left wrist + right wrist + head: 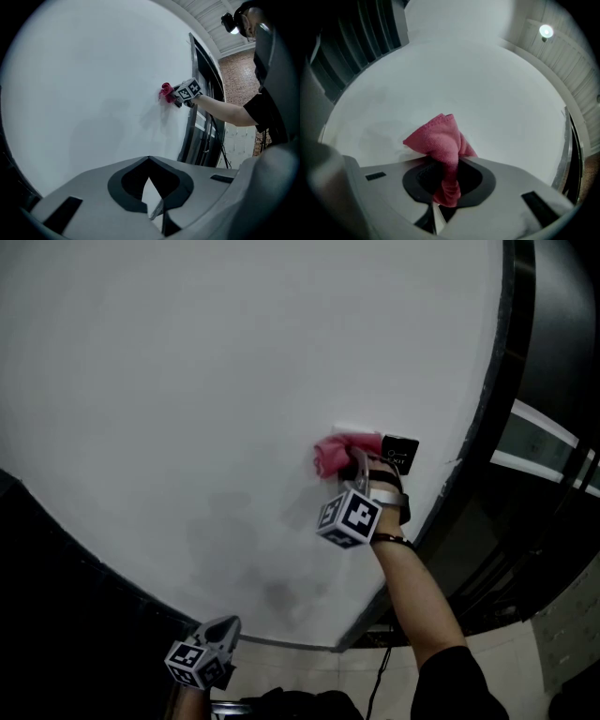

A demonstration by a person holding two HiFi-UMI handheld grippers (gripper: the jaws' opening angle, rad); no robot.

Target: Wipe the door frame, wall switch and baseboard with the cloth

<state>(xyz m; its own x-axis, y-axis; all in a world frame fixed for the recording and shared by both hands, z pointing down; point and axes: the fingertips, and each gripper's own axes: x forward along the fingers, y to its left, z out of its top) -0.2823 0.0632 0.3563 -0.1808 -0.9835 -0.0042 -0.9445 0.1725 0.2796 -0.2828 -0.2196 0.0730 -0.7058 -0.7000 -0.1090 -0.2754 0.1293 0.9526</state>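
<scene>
The pink cloth [333,456] is bunched against the white wall [187,381], touching the left edge of the black wall switch [400,454]. The right gripper [354,463] covers the cloth's rear part and the switch's lower left corner, and the pale marks on the switch are too small to read. In the right gripper view the cloth [440,145] runs lengthwise out of the jaws, its folded peak pointing at the wall. The right gripper [440,197] has its jaws clamped on the cloth's narrow tail.

Right of the switch, the dark door frame [497,399] rises along the wall's edge, its lower end lost in shadow. Well below and left of the switch, the left gripper [220,629] is partly cut off by the bottom edge. In its own view the left gripper [153,206] has its jaws together with nothing between them.
</scene>
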